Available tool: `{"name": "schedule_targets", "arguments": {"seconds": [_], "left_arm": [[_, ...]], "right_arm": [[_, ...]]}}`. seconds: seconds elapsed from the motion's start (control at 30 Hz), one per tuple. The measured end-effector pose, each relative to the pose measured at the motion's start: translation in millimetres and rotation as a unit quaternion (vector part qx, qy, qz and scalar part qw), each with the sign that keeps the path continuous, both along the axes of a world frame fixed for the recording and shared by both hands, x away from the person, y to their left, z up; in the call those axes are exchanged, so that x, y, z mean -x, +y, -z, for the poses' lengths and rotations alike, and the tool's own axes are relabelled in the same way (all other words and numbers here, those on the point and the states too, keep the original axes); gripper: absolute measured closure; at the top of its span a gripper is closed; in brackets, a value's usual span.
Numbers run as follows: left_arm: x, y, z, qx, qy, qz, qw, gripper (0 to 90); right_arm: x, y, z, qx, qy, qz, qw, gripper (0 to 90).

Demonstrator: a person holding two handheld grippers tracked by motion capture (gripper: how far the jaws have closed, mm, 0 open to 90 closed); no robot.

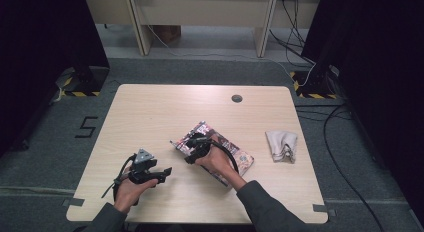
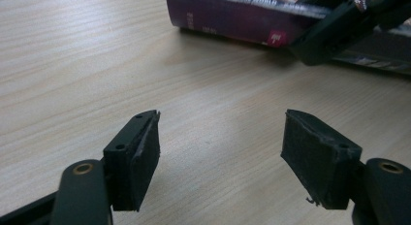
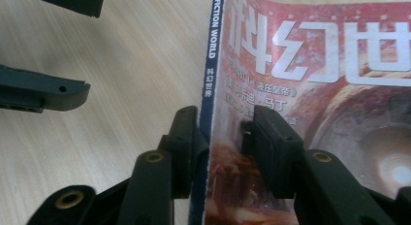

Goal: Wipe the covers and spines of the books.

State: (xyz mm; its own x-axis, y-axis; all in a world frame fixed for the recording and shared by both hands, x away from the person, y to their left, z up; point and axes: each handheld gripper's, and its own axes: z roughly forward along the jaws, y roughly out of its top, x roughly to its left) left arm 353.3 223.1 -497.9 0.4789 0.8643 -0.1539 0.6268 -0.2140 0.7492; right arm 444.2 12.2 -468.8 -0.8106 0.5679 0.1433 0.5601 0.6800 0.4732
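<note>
One magazine point(image 1: 212, 152), one cloth point(image 1: 281, 145)

Black hand-held grippers, dark grey sleeves

The left gripper point(image 1: 165, 173) is black, topped by a grey three-cornered plate point(image 1: 144, 155) with small dark holes; a black cable point(image 1: 120, 174) loops from its 9 o'clock side. In the left gripper view its fingers point(image 2: 133, 159) are matte black blocks faced with dark, slightly frayed pads, each arm carrying a brass-ringed hole. The right gripper point(image 1: 184, 143) is black too, with a black cable point(image 1: 231, 157) arching toward 5 o'clock. Its fingers point(image 3: 274, 150) show small screw holes, and brass-ringed holes mark the arms below. Both forearms wear dark grey sleeves point(image 1: 267, 207).
</note>
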Motion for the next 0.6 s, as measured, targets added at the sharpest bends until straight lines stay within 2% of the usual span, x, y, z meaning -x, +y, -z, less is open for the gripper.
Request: {"name": "schedule_targets", "arguments": {"seconds": [0.1,0.13,0.23,0.27,0.37,0.43,0.53,0.57,0.6], "left_arm": [[-0.3,0.5,0.3,0.0,0.0,-0.001,1.0,29.3],[-0.3,0.7,0.4,0.0,0.0,-0.001,1.0,29.3],[-0.7,1.3,-0.2,0.003,-0.001,-0.003,1.0,29.3],[-0.8,1.7,-0.2,0.003,-0.002,-0.004,1.0,29.3],[-1.1,2.5,-0.2,0.001,0.001,-0.006,1.0,29.3],[-1.1,2.2,0.0,0.001,0.0,-0.005,1.0,29.3],[-0.7,1.1,0.0,0.002,0.0,-0.005,1.0,29.3],[-0.8,1.1,0.0,0.002,0.0,-0.003,1.0,29.3],[-0.8,0.7,0.1,0.002,0.002,-0.002,1.0,29.3]], "right_arm": [[2.9,2.9,3.5,0.006,-0.007,-0.007,0.9999,59.1],[3.8,3.4,4.0,0.005,-0.003,-0.004,1.0,58.4],[3.1,1.2,5.9,-0.01,0.001,-0.008,0.9999,52.2],[3.8,0.4,7.3,-0.017,0.014,-0.008,0.9997,51.1],[4.5,-0.3,10.1,-0.022,0.01,-0.018,0.9995,49.1],[6.4,-0.3,11.0,-0.027,0.021,-0.016,0.9993,48.9],[6.2,-4.4,12.3,-0.021,0.003,-0.02,0.9996,47.6],[6.9,-7.2,11.9,-0.028,0.01,-0.014,0.9994,46.9],[6.5,-9.3,11.5,-0.032,0.008,-0.017,0.9993,46.3]]}}
